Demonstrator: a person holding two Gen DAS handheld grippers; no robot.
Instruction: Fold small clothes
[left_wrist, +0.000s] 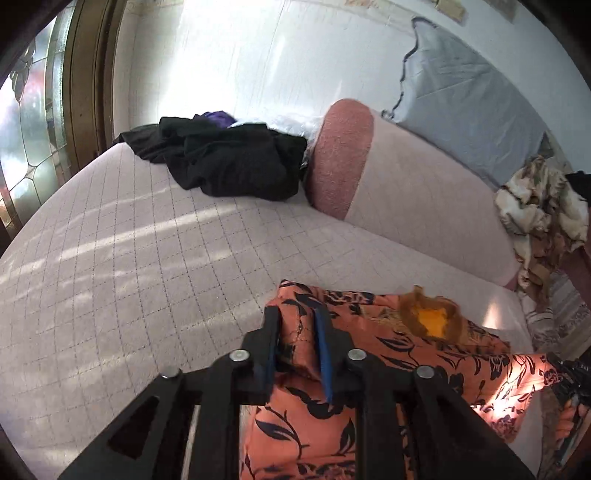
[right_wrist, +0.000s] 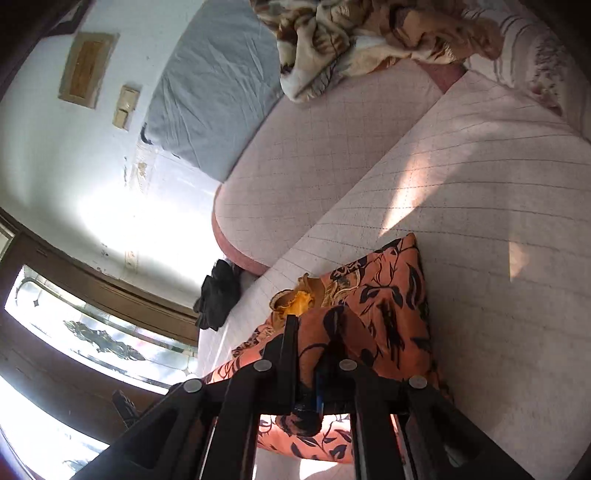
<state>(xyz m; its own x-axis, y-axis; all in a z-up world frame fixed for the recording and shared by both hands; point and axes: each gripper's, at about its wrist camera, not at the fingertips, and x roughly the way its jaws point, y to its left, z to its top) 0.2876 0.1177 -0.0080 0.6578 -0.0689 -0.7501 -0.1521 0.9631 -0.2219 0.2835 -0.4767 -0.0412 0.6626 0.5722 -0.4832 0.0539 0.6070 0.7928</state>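
Your left tool (left_wrist: 297, 332) is pinched on a bunched fold of the orange floral garment (left_wrist: 388, 369), its jaws narrow with cloth pressed between the blue pads (left_wrist: 325, 354). Your right tool (right_wrist: 308, 343) is clamped almost closed on another part of the same garment (right_wrist: 384, 306), at 3 o'clock from the left one. The garment drapes over the quilted sofa seat (left_wrist: 129, 258). A pile of black clothes (left_wrist: 229, 158) lies at 11 o'clock, against the pink bolster (left_wrist: 343, 155).
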